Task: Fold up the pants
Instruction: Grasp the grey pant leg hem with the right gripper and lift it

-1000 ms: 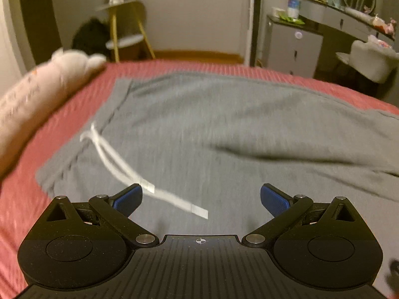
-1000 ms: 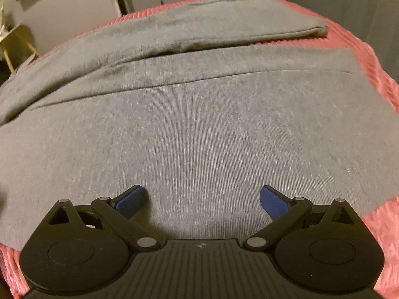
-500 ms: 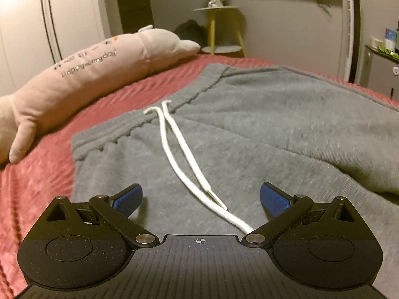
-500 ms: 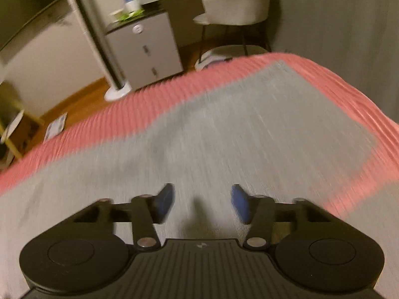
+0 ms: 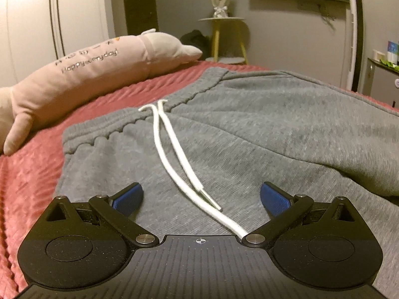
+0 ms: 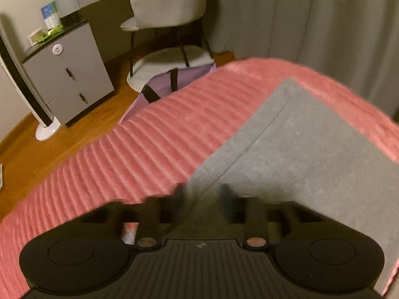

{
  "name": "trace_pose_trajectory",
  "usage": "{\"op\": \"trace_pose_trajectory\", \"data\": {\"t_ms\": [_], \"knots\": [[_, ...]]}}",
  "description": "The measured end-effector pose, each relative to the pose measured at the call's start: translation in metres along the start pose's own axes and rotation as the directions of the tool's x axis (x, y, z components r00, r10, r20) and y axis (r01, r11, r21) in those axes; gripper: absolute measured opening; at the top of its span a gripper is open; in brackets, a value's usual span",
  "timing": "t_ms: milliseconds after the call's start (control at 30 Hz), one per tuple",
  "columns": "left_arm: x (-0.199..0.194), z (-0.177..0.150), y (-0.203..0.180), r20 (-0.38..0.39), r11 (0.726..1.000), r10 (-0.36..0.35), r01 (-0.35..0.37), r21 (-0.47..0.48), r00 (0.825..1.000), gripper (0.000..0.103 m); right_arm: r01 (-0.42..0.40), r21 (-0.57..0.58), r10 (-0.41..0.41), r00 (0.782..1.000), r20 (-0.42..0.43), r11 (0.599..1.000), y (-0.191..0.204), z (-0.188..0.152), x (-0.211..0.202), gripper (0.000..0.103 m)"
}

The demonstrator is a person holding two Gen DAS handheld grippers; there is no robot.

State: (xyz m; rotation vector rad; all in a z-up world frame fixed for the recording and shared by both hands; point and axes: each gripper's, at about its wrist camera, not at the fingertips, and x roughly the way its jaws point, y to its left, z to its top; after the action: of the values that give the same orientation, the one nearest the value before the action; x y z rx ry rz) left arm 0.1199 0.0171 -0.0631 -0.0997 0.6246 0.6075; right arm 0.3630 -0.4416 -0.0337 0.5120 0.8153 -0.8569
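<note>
Grey sweatpants (image 5: 249, 129) lie spread on a red bedspread (image 5: 30, 179). Their elastic waistband (image 5: 117, 127) runs up and to the right, and a white drawstring (image 5: 174, 154) trails toward me. My left gripper (image 5: 201, 199) is open and empty, low over the cloth just below the waistband. In the right wrist view a pant leg (image 6: 311, 154) lies with its hem toward the bed's far edge. My right gripper (image 6: 203, 195) is blurred, its jaws narrowed over the leg's left edge with a gap still between them.
A long pink plush pillow (image 5: 87, 74) lies along the left of the bed. Beyond the bed's edge (image 6: 149, 114) stand a grey drawer cabinet (image 6: 67, 72), a chair (image 6: 172, 7), a purple bag (image 6: 174, 79) and a curtain (image 6: 311, 25).
The left gripper has crept slightly closer to the waistband. The right gripper swung toward the leg's end and left edge, and its jaws have narrowed from wide open.
</note>
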Motion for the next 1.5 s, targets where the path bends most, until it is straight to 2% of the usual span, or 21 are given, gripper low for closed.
{"op": "trace_pose_trajectory", "data": {"t_ms": [133, 233, 333, 433, 533, 633, 700, 733, 800, 833, 900, 933, 1000, 1100, 1200, 1267, 1300, 1333, 1400, 1433, 1500], "knots": [[0.0, 0.001, 0.007, -0.012, 0.999, -0.029, 0.028, -0.034, 1.0, 0.103, -0.128, 0.027, 0.125, 0.989, 0.075, 0.991, -0.039, -0.009, -0.032, 0.006], [-0.002, 0.002, 0.012, -0.018, 0.997, -0.045, 0.043, -0.058, 0.999, 0.103, -0.233, -0.001, 0.229, 0.955, 0.187, 0.972, -0.077, -0.026, -0.079, 0.005], [-0.007, 0.004, 0.017, -0.022, 0.993, -0.069, 0.067, -0.092, 0.997, 0.103, -0.353, 0.007, 0.336, 0.898, 0.285, 0.936, -0.141, -0.076, -0.149, 0.005], [-0.014, 0.005, 0.024, -0.016, 0.986, -0.104, 0.101, -0.132, 0.994, 0.103, -0.407, 0.078, 0.365, 0.876, 0.315, 0.91, -0.204, -0.145, -0.196, 0.005], [-0.024, 0.005, 0.027, -0.005, 0.983, -0.129, 0.127, -0.135, 0.992, 0.103, -0.406, 0.178, 0.35, 0.895, 0.277, 0.896, -0.25, -0.205, -0.202, 0.005], [-0.031, 0.006, 0.024, -0.002, 0.984, -0.142, 0.141, -0.105, 0.99, 0.103, -0.303, 0.262, 0.268, 0.95, 0.16, 0.916, -0.28, -0.222, -0.176, 0.011], [-0.034, 0.007, 0.024, -0.002, 0.982, -0.157, 0.156, -0.104, 0.988, 0.103, -0.308, 0.281, 0.278, 0.95, 0.141, 0.909, -0.291, -0.213, -0.164, 0.028], [-0.036, 0.008, 0.025, 0.0, 0.981, -0.159, 0.158, -0.116, 0.987, 0.103, -0.336, 0.312, 0.3, 0.941, 0.156, 0.889, -0.297, -0.211, -0.162, 0.033], [-0.037, 0.008, 0.028, -0.005, 0.977, -0.166, 0.164, -0.137, 0.986, 0.103, -0.396, 0.362, 0.359, 0.918, 0.166, 0.844, -0.305, -0.209, -0.16, 0.038], [-0.036, 0.007, 0.029, -0.017, 0.977, -0.166, 0.162, -0.142, 0.986, 0.103, -0.406, 0.36, 0.371, 0.914, 0.166, 0.84, -0.301, -0.211, -0.159, 0.039], [-0.034, 0.005, 0.027, -0.041, 0.979, -0.159, 0.152, -0.14, 0.986, 0.103, -0.394, 0.279, 0.361, 0.918, 0.165, 0.876, -0.286, -0.209, -0.157, 0.041], [-0.032, 0.005, 0.027, -0.046, 0.98, -0.154, 0.146, -0.138, 0.987, 0.103, -0.326, 0.164, 0.299, 0.939, 0.167, 0.931, -0.27, -0.208, -0.157, 0.041], [-0.032, 0.005, 0.024, -0.04, 0.983, -0.142, 0.136, -0.126, 0.989, 0.103, -0.181, -0.058, 0.189, 0.958, 0.217, 0.982, -0.241, -0.214, -0.166, 0.042], [-0.032, 0.003, 0.018, -0.035, 0.985, -0.148, 0.144, -0.096, 0.988, 0.103, -0.014, -0.336, 0.13, 0.937, 0.324, 0.942, -0.2, -0.226, -0.17, 0.049], [-0.031, 0.002, 0.013, -0.034, 0.986, -0.157, 0.155, -0.063, 0.987, 0.103, 0.052, -0.411, 0.104, 0.932, 0.347, 0.91, -0.177, -0.23, -0.157, 0.048], [-0.031, 0.002, 0.013, -0.03, 0.984, -0.171, 0.169, -0.061, 0.985, 0.103, 0.083, -0.378, 0.056, 0.938, 0.343, 0.922, -0.176, -0.225, -0.146, 0.04], [-0.031, 0.003, 0.013, -0.028, 0.982, -0.182, 0.18, -0.063, 0.983, 0.103, 0.073, -0.358, 0.061, 0.935, 0.349, 0.931, -0.179, -0.222, -0.145, 0.015], [-0.032, 0.004, 0.012, -0.023, 0.979, -0.195, 0.193, -0.063, 0.98, 0.103, 0.057, -0.319, 0.065, 0.931, 0.359, 0.946, -0.186, -0.217, -0.146, 0.004], [-0.035, 0.008, 0.011, -0.006, 0.973, -0.227, 0.227, -0.047, 0.974, 0.103, -0.032, -0.184, 0.099, 0.925, 0.366, 0.982, -0.207, -0.206, -0.151, 0.005], [-0.038, 0.011, 0.01, 0.015, 0.97, -0.239, 0.239, -0.033, 0.971, 0.103, -0.128, -0.057, 0.139, 0.919, 0.368, 0.99, -0.226, -0.199, -0.156, 0.005], [-0.043, 0.023, 0.007, 0.058, 0.961, -0.277, 0.277, 0.009, 0.959, 0.103, -0.26, 0.173, 0.178, 0.905, 0.387, 0.95, -0.264, -0.192, -0.157, 0.005]]}}
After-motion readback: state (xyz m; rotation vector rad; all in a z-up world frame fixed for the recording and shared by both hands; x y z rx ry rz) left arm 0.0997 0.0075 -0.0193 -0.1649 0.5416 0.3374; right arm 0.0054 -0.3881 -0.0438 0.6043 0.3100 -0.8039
